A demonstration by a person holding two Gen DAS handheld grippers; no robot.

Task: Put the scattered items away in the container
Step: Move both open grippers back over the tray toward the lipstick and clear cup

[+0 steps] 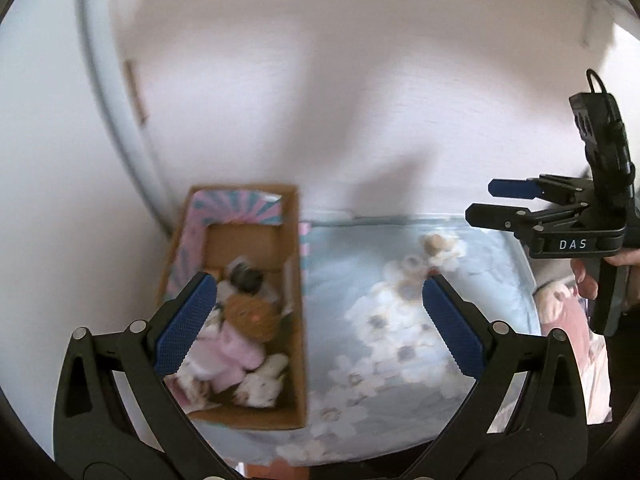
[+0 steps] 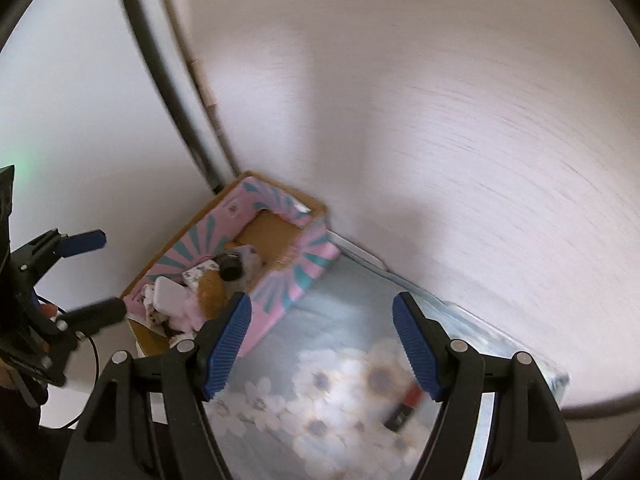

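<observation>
Box first, from the left wrist view: cardboard, pink-and-teal lining, tucked against the wall at the far left corner of the flowered blue sheet. Inside the box sits a jumble: a dark round thing, a tan woven disc, something pink and fluffy, pale soft toys nearest us. Left gripper hangs above the box's right wall, spread wide, nothing between its blue pads. Off to the right of the box, the right gripper is up in the air, fingers parted, empty.

Over to the right wrist view: right gripper gapes wide above the sheet, holding nothing. Well away from the box, a small red-and-black item lies on the flowers, too blurred to name. Left gripper hovers left of the box, open too.
</observation>
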